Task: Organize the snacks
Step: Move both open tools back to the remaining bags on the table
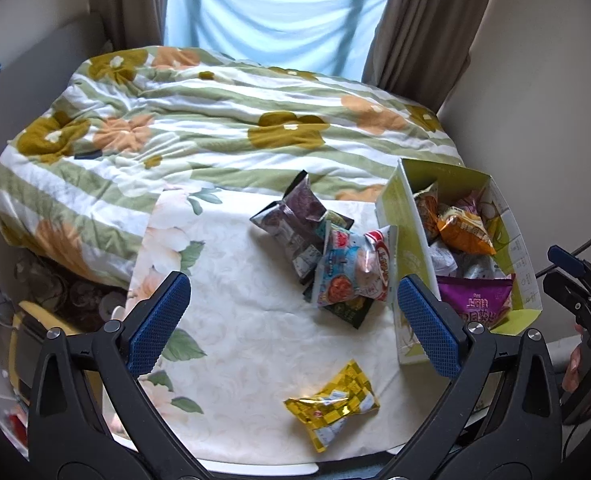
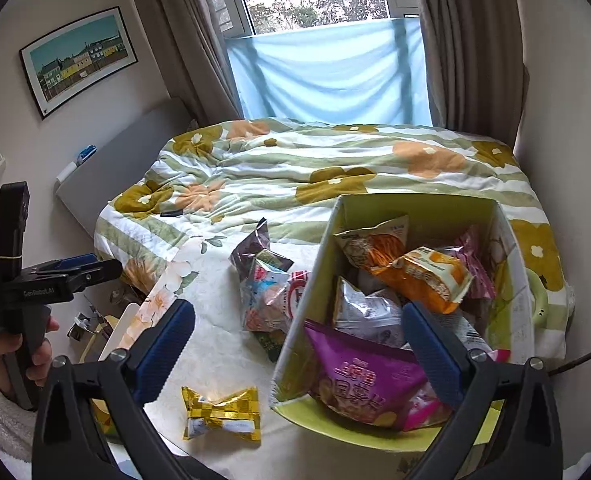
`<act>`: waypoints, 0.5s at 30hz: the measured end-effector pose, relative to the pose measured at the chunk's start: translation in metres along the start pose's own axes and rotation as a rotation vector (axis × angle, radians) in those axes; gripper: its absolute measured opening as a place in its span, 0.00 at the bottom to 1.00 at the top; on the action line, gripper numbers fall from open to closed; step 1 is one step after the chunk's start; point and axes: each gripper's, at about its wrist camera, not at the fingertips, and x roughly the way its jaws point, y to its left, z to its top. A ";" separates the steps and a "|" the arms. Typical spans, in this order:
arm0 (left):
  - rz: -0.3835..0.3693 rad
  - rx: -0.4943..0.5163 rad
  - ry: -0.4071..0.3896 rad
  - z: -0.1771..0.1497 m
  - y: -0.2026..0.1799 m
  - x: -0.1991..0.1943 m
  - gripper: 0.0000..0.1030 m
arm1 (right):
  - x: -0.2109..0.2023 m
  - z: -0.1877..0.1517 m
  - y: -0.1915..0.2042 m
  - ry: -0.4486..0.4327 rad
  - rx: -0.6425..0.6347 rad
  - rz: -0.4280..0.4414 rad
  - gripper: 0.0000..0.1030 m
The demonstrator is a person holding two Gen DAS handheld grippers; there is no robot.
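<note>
The yellow snack packet [image 1: 332,403] lay on the table [image 1: 231,280], long axis nine-to-three, at six o'clock below the left gripper [image 1: 293,320], the nearer; both left and right gripper [image 2: 299,344] were spread, empty.

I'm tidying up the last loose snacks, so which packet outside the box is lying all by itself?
The yellow-gold checkered packet, alone on the tablecloth near the table's front edge. The other loose packets lie heaped together beside the green box.
</note>
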 end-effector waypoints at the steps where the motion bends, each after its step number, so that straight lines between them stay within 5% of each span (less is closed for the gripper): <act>1: -0.007 0.006 0.003 0.004 0.008 0.003 0.99 | 0.006 0.001 0.009 0.003 0.000 -0.001 1.00; 15: -0.184 0.289 0.151 0.082 0.063 0.093 0.99 | 0.105 0.000 0.091 0.070 0.149 -0.200 1.00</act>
